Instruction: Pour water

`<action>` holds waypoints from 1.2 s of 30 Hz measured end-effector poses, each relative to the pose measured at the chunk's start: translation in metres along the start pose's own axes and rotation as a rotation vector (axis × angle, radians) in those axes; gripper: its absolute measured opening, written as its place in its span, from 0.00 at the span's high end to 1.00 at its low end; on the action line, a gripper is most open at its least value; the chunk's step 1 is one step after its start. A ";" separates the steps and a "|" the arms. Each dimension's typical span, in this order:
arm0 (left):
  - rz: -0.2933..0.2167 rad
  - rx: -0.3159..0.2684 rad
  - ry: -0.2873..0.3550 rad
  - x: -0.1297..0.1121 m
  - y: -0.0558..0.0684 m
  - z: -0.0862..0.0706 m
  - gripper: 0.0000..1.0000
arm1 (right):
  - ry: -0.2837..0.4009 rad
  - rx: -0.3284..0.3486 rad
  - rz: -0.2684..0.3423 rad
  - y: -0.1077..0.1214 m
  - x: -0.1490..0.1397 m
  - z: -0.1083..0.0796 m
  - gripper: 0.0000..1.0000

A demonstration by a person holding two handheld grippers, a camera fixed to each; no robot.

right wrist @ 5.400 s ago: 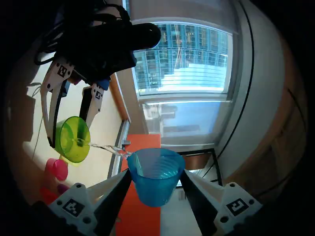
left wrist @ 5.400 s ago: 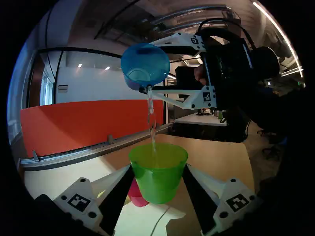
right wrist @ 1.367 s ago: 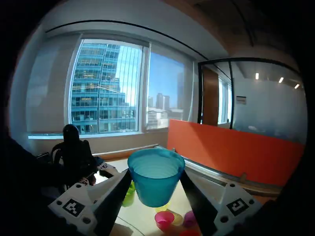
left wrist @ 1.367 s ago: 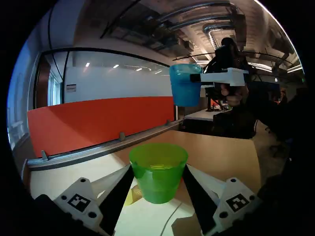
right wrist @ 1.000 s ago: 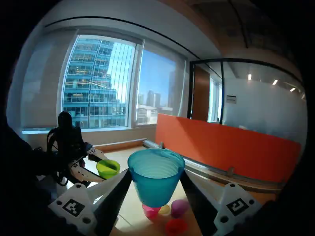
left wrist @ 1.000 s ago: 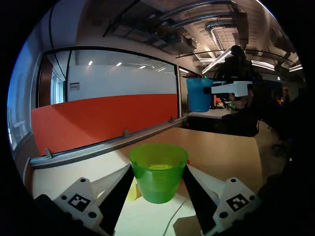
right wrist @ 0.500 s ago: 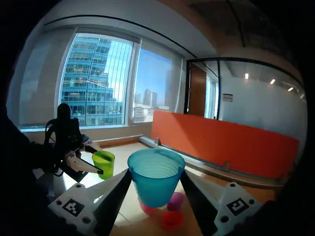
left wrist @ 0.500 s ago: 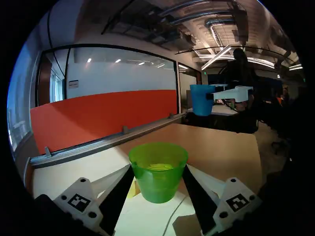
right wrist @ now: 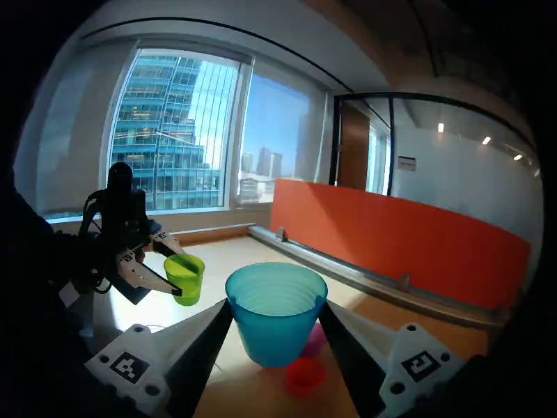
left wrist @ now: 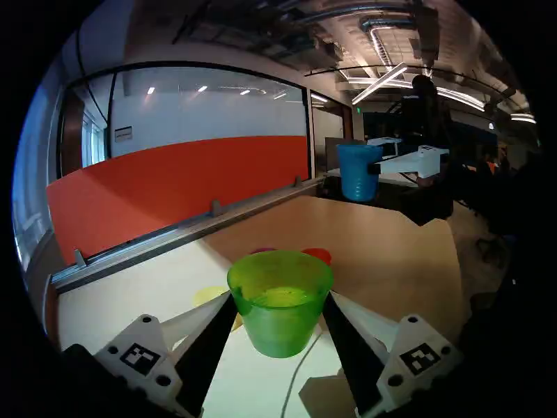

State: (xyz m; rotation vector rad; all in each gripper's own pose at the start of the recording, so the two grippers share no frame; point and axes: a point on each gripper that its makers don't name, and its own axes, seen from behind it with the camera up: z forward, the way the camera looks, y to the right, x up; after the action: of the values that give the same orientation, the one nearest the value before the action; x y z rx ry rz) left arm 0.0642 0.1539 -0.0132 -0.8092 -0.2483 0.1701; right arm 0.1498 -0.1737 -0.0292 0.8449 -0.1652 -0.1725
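My left gripper (left wrist: 280, 327) is shut on an upright green cup (left wrist: 280, 302) with water in it, held above the table (left wrist: 390, 258). In the right gripper view the same green cup (right wrist: 184, 278) hangs at the left in that gripper (right wrist: 161, 270). Between the fingers of my right gripper (right wrist: 276, 331) sits an upright blue cup (right wrist: 276, 317), pinched from both sides; its inside looks empty. Far off at the upper right of the left gripper view, the blue cup (left wrist: 358, 171) is level in the right gripper (left wrist: 379, 166).
Small cups lie on the wooden table: a red one (right wrist: 305, 376) and a purple one (right wrist: 315, 339) below the blue cup, a yellow one (left wrist: 209, 295) and a red one (left wrist: 317, 255) behind the green cup. An orange divider (left wrist: 174, 184) with a metal rail (left wrist: 181, 233) borders the table. A cable (left wrist: 301, 369) crosses it.
The pouring of 5 seconds ago has ended: the blue cup is back upright and has moved away and down. Both cups have sunk lower toward the table over the last second.
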 end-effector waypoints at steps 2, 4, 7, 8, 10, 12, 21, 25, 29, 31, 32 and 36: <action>-0.001 -0.001 -0.017 -0.005 0.000 0.002 0.18 | -0.011 0.007 0.005 0.000 -0.006 0.000 0.10; -0.001 -0.001 -0.033 -0.009 -0.002 0.004 0.18 | -0.022 0.010 0.007 0.000 -0.012 0.001 0.10; 0.000 0.001 -0.052 -0.015 -0.003 0.007 0.17 | -0.033 0.015 0.008 0.000 -0.018 0.002 0.10; 0.000 0.001 -0.058 -0.017 -0.003 0.007 0.17 | -0.035 0.018 0.008 0.000 -0.020 0.002 0.10; -0.003 -0.001 -0.067 -0.020 -0.003 0.009 0.18 | -0.040 0.024 0.015 -0.001 -0.023 0.003 0.10; -0.005 -0.003 -0.074 -0.022 -0.003 0.010 0.18 | -0.045 0.029 0.024 -0.001 -0.026 0.004 0.10; -0.012 -0.008 -0.099 -0.031 -0.004 0.015 0.17 | -0.066 0.037 0.048 0.000 -0.042 0.009 0.10; -0.013 -0.014 -0.119 -0.037 -0.004 0.016 0.17 | -0.089 0.037 0.053 0.002 -0.054 0.011 0.10; -0.017 -0.023 -0.147 -0.045 -0.002 0.017 0.17 | -0.116 0.037 0.054 0.002 -0.066 0.013 0.10; -0.019 -0.025 -0.161 -0.049 -0.002 0.019 0.17 | -0.128 0.039 0.055 0.001 -0.071 0.014 0.10; -0.019 -0.026 -0.168 -0.050 -0.002 0.019 0.17 | -0.132 0.041 0.055 0.001 -0.073 0.015 0.10; -0.018 -0.027 -0.187 -0.056 -0.003 0.022 0.17 | -0.152 0.043 0.056 0.001 -0.081 0.016 0.09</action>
State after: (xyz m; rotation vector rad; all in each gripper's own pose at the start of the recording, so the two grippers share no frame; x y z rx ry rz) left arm 0.0045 0.1534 -0.0051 -0.8183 -0.4346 0.2257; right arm 0.0673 -0.1673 -0.0242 0.8693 -0.3357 -0.1811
